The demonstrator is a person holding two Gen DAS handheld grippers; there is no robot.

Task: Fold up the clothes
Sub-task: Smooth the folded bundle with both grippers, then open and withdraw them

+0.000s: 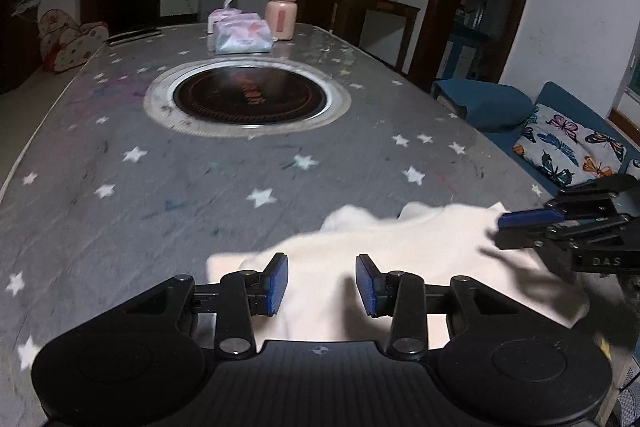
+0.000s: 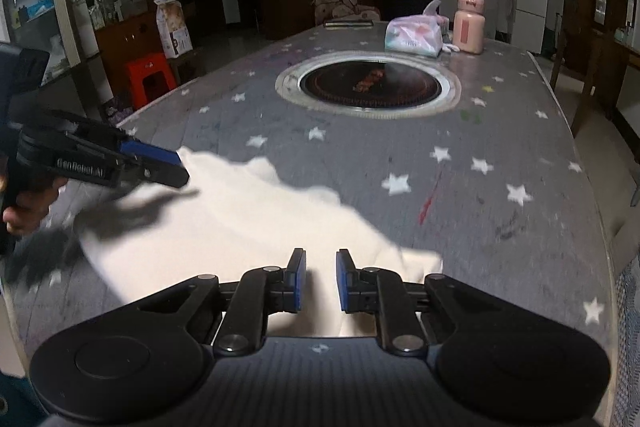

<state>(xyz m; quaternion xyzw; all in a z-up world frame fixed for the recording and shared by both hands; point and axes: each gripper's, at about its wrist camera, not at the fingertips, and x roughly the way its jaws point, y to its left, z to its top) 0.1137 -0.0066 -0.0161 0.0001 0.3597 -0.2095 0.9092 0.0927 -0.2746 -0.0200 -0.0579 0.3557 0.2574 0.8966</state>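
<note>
A white garment (image 1: 400,255) lies rumpled on the near end of the grey star-patterned table (image 1: 200,187); it also shows in the right wrist view (image 2: 240,227). My left gripper (image 1: 322,285) is open, its blue pads hovering over the cloth's near left part; it also shows at the left of the right wrist view (image 2: 168,167). My right gripper (image 2: 320,279) is open with a narrower gap, above the cloth's near right part; it appears at the right edge of the left wrist view (image 1: 520,227). Neither holds cloth.
A round black cooktop (image 1: 252,97) is set into the table's middle. Tissue packs (image 1: 242,35) and a pink bottle (image 1: 281,11) stand at the far end. A blue sofa with a butterfly cushion (image 1: 572,147) is on the right; a red stool (image 2: 150,77) on the left.
</note>
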